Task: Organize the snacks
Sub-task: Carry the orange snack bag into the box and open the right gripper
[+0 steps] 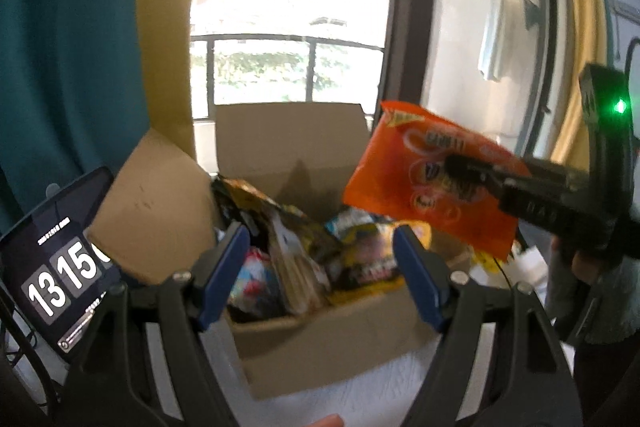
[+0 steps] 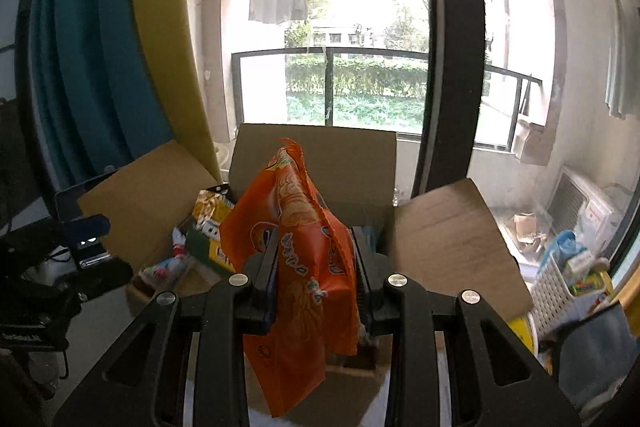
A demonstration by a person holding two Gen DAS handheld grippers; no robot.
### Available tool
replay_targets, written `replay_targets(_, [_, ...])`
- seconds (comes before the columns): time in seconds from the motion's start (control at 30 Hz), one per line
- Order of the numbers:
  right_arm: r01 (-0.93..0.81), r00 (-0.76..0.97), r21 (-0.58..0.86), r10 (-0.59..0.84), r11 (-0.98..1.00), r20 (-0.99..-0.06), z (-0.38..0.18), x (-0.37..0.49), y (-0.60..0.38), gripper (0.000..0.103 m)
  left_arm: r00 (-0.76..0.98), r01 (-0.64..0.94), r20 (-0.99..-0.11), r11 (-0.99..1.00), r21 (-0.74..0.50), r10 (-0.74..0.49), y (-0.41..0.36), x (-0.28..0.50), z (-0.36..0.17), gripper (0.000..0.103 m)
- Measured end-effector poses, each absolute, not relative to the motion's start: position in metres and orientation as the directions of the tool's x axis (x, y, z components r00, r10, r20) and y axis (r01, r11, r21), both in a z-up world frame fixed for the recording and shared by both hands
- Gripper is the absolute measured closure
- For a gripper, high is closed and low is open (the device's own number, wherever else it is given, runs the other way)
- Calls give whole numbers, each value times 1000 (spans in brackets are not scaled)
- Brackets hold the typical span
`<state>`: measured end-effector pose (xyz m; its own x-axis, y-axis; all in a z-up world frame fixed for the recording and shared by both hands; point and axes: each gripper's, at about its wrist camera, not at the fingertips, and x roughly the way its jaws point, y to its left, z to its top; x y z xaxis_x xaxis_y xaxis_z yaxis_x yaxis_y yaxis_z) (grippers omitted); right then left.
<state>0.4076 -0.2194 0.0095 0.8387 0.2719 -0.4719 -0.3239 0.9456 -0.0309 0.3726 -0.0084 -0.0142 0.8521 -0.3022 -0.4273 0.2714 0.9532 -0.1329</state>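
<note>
The right hand-held gripper [image 2: 316, 259] is clenched on an orange snack bag [image 2: 298, 267], its two black fingers pressing the bag's middle from either side. The bag stands roughly upright between them, its crimped top edge pointing up and its lower end hanging below the fingers. In the left wrist view the same bag [image 1: 432, 183] is held in the air above the right side of the open cardboard box [image 1: 320, 351], with the right gripper [image 1: 468, 167] reaching in from the right. The left hand-held gripper [image 1: 320, 267] is released, its blue-padded fingers [image 1: 224, 267] spread wide and grasping nothing, near the box's front wall. Inside the box lie mixed snack packets [image 1: 316, 259]. A phone showing a clock [image 1: 60, 267] stands to the left.
</note>
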Motion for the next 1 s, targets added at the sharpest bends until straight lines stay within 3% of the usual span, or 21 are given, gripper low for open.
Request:
replay_targets(0.43, [-285, 842, -8, 246, 958, -481, 0, 483, -171, 70, 878, 136, -429, 969, -204, -214, 40, 409, -16, 27])
replay_targets(0.47, [-266, 844, -2, 232, 964, -483, -2, 491, -170, 66, 879, 129, -428, 970, -206, -208, 42, 408, -16, 27])
replay_targets(0.53, [-230, 840, 4, 200, 973, -505, -7, 503, -167, 47, 879, 120, -432, 970, -212, -203, 45, 409, -16, 27])
replay_targets(0.57, [-224, 838, 15, 201, 974, -508, -9, 505, -167, 44, 877, 121, -434, 969, -215, -206, 45, 410, -17, 27])
replay_targets(0.8, [-227, 834, -9, 189, 974, -518, -7, 481, -169, 43, 868, 136, -447, 970, -202, -215, 36, 404, -15, 27])
replay_targets(0.9, [-225, 834, -22, 181, 974, -521, -2, 468, -173, 43, 869, 145, -443, 969, -203, -222, 30, 398, -14, 14])
replay_targets(1.0, [-223, 836, -27, 177, 974, -520, 3, 454, -178, 43, 870, 150, -439, 969, -195, -223, 25, 394, -11, 12])
